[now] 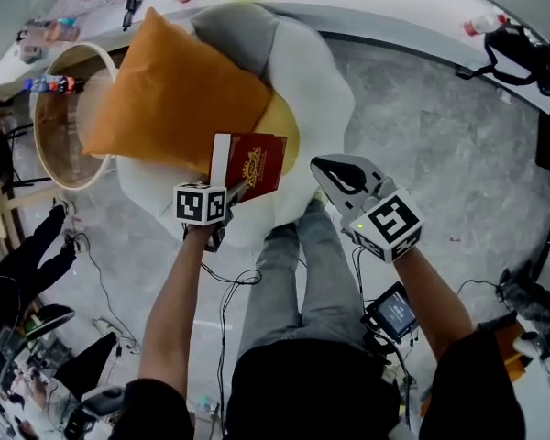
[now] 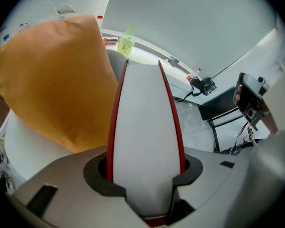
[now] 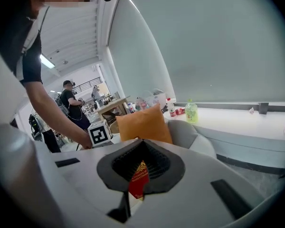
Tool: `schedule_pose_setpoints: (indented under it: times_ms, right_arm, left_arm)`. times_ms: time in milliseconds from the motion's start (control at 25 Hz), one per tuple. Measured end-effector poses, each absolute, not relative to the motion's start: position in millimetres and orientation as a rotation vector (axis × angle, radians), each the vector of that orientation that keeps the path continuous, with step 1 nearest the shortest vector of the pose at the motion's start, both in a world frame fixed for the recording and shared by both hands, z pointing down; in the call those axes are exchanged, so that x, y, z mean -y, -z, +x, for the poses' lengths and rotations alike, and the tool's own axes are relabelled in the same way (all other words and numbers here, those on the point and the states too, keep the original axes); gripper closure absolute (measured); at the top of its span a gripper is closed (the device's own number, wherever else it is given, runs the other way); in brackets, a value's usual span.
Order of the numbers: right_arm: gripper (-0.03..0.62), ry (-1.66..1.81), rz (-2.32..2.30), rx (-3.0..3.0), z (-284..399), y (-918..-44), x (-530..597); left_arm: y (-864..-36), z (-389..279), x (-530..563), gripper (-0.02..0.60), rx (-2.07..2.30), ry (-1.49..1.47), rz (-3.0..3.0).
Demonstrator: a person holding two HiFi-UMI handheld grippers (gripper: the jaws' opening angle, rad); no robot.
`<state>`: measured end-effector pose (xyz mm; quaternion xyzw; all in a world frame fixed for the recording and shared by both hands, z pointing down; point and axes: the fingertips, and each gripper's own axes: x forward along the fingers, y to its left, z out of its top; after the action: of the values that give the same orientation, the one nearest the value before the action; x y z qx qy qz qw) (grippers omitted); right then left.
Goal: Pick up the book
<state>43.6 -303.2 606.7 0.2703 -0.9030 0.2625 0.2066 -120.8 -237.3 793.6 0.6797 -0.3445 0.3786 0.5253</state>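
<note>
One book (image 1: 257, 163) (red), one orange cushion (image 1: 170, 99)

No legible print, even on book (image 1: 257, 165)

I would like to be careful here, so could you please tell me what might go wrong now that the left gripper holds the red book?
1. The left gripper clamps the red-covered book with a gold emblem at one end only. Most of it sticks out past the jaws, so it may tilt or slip out.
2. The orange square cushion leans right beside the book on the white round chair. A sideways swing could knock it.
</note>
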Motion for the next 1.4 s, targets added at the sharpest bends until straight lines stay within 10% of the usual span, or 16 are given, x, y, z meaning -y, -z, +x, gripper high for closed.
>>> schedule_pose_setpoints:
  times_ms: [1400]
  right_arm:
    - [0.58, -0.303, 0.964, 2.741, 65, -330, 349]
  left_arm:
    - [-374, -145, 297, 0.35, 1.51, -0.014, 1.997]
